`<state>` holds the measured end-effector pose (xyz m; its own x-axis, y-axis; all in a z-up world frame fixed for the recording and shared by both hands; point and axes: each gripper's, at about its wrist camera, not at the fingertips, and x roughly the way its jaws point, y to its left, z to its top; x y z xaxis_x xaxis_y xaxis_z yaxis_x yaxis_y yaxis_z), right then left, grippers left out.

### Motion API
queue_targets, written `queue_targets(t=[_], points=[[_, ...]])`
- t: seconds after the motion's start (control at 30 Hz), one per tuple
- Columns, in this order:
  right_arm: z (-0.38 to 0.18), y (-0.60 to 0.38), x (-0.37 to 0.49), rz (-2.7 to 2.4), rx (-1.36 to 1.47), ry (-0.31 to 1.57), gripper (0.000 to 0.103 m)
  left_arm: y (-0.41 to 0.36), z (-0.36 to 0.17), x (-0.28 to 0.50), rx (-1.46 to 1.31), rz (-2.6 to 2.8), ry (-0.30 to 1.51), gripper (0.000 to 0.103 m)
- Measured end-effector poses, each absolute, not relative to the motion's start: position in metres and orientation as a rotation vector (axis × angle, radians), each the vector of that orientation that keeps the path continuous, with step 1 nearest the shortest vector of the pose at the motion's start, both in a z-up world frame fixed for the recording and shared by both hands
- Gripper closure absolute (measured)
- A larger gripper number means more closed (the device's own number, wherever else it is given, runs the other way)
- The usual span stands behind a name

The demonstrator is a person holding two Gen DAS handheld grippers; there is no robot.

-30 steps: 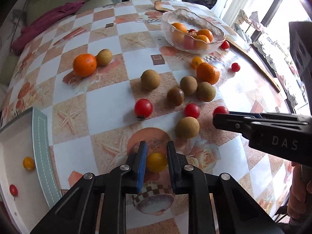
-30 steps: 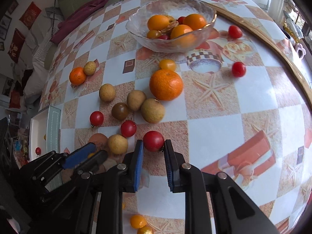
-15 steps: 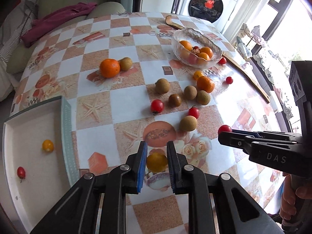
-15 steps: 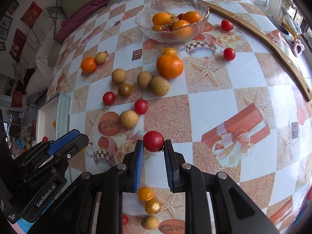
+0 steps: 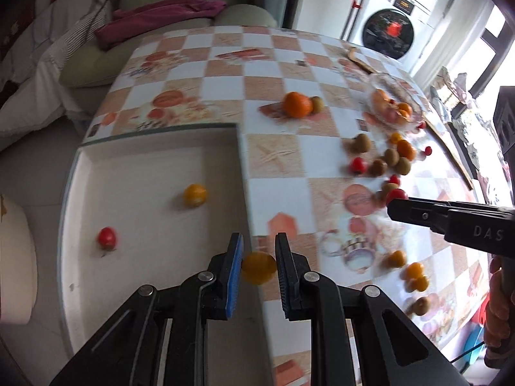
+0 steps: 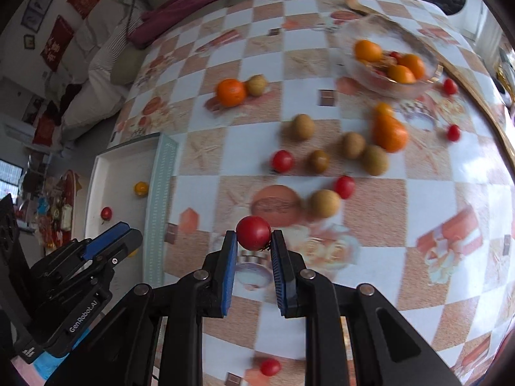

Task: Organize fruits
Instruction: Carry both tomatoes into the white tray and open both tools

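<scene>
My left gripper (image 5: 258, 265) is shut on a yellow cherry tomato (image 5: 259, 267) and holds it above the right rim of the white tray (image 5: 151, 157). The tray holds a yellow tomato (image 5: 194, 195) and a red tomato (image 5: 107, 237). My right gripper (image 6: 254, 241) is shut on a red cherry tomato (image 6: 253, 233), lifted above the checkered table. The right gripper also shows in the left wrist view (image 5: 399, 204), and the left gripper in the right wrist view (image 6: 124, 230), beside the tray (image 6: 161, 193).
A glass bowl (image 6: 354, 61) with oranges and tomatoes stands at the far right. Loose oranges (image 6: 230, 92), brown fruits (image 6: 324, 203) and red tomatoes (image 6: 282, 161) are scattered over the table's middle. Small yellow fruits (image 5: 415, 271) lie near the front edge. A sofa stands behind the table.
Both grippers have risen and swung left toward the tray, each still holding its tomato. The left gripper now hangs over the tray's right rim.
</scene>
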<state>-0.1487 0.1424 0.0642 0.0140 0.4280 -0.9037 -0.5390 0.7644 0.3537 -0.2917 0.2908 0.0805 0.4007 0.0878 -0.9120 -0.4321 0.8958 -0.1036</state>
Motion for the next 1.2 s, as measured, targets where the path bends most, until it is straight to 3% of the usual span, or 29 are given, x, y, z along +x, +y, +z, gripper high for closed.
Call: queue_targets(t=[0.67, 1.13, 1.17, 1.2], points=[[0.053, 0.306, -0.228, 1.012, -0.287, 1.386, 0.080, 0.373, 0.034, -0.377, -0.409, 0.585, 1.189, 0.081], [0.013, 0.322, -0.233, 0.964, -0.374, 1.474, 0.080, 0.368, 0.030, -0.376, -0.329, 0.559, 1.202, 0.080], [0.012, 0.323, -0.233, 0.963, -0.381, 1.473, 0.079, 0.368, 0.030, -0.376, -0.323, 0.556, 1.205, 0.079], [0.012, 0.324, -0.233, 0.963, -0.390, 1.472, 0.078, 0.368, 0.030, -0.376, -0.314, 0.562, 1.208, 0.069]])
